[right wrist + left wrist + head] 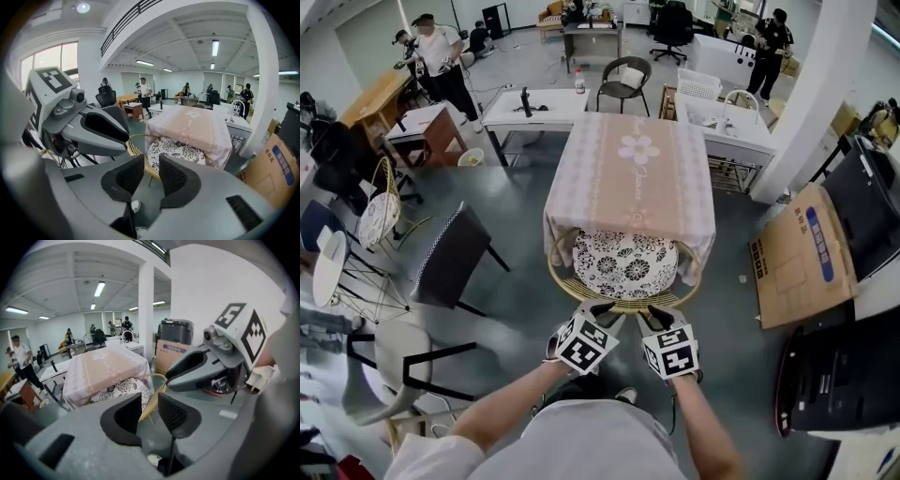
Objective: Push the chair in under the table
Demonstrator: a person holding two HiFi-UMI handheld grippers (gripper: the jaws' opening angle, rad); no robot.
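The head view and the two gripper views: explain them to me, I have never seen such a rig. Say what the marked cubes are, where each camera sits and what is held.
There is no robot here. A person holds a tool in each hand: the left gripper and the right gripper. Each ends in two jaws, and the cubes with square markers are part of them. The head view comes from a camera on the person's head, looking down. Each gripper view comes from a camera riding on that gripper, looking along its jaws. Ahead stands a table under a pink cloth, with a wicker chair and its flowered cushion partly beneath it. Both grippers are open, close behind the chair's back. Its rim shows through the gaps, but neither gripper clamps anything.
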